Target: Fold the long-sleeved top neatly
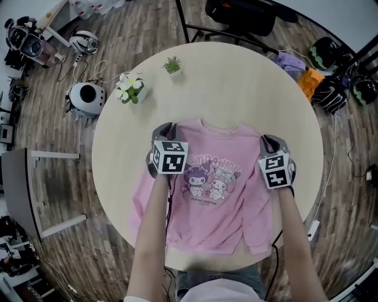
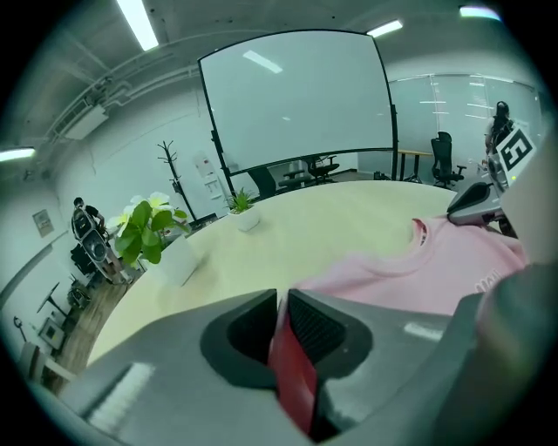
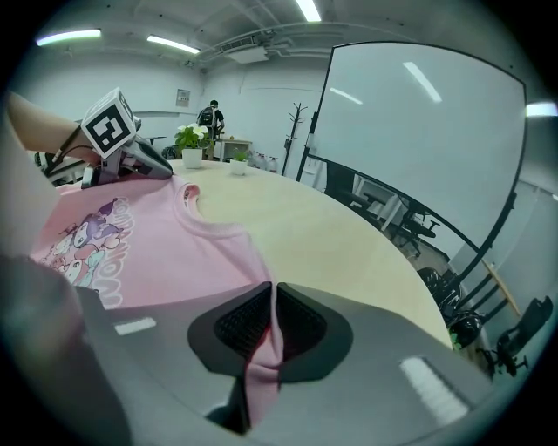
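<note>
A pink long-sleeved top (image 1: 220, 215) with a cartoon print lies spread face up on the round table (image 1: 236, 82), collar toward the far side. My left gripper (image 1: 165, 130) is at its left shoulder, shut on a fold of the fabric. In the left gripper view the pinched cloth looks reddish between the shut jaws (image 2: 281, 303). My right gripper (image 1: 269, 141) is at the right shoulder. Pink fabric (image 3: 258, 366) is clamped in its shut jaws (image 3: 268, 296). Each gripper shows in the other's view, the right (image 2: 473, 203) and the left (image 3: 146, 162). The sleeves lie along the body's sides.
A white pot with a leafy plant (image 1: 130, 89) and a small potted plant (image 1: 172, 65) stand on the table's far left. On the floor lie a white round device (image 1: 86, 98), bags (image 1: 309, 80) at the right and a dark chair (image 1: 239, 16).
</note>
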Motion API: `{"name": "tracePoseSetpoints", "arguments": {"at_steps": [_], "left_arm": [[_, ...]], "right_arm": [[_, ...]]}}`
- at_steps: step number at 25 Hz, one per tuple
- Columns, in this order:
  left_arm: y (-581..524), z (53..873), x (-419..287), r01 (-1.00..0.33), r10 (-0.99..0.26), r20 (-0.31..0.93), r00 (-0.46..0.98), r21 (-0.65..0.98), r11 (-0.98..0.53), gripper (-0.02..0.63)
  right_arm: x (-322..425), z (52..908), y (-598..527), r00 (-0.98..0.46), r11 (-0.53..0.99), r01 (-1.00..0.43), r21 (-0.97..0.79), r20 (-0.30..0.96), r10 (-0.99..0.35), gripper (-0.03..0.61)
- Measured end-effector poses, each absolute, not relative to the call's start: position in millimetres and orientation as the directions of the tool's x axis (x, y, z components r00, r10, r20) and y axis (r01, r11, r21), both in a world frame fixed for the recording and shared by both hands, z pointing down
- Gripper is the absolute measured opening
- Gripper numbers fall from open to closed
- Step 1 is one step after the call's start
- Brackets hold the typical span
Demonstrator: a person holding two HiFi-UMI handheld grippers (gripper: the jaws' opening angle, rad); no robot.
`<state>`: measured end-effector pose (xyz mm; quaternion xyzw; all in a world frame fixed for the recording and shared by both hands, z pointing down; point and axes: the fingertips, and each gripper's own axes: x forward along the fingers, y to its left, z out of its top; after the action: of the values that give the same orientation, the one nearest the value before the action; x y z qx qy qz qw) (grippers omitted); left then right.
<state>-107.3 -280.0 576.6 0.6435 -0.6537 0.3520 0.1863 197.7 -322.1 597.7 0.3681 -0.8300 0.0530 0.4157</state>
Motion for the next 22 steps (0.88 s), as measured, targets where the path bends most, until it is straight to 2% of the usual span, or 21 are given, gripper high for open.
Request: {"name": "tracePoseSetpoints", "arguments": {"at_steps": [5,9,22], "left_arm": [[-280,587,-108,-0.974,-0.701,0.706,-0.105,-0.215,-0.07,0.07],[-281,575,-107,-0.977,-0.724,0.682,-0.102,-0.207,-0.058,0.113],[-238,458,-91,-0.988,-0.873,0.48,-0.087,-0.156,0.013,0.121]], "right_arm": [[197,605,-324,-0.37,0.719,-0.66,0.218,0.738,-0.564,0.071],[204,591,-329,-0.364,0.677,-0.702,0.222,0.705,-0.608,0.17],[258,470,-308,-0.321,0.5,-0.827,0.258,0.512,-0.797,0.143]]}}
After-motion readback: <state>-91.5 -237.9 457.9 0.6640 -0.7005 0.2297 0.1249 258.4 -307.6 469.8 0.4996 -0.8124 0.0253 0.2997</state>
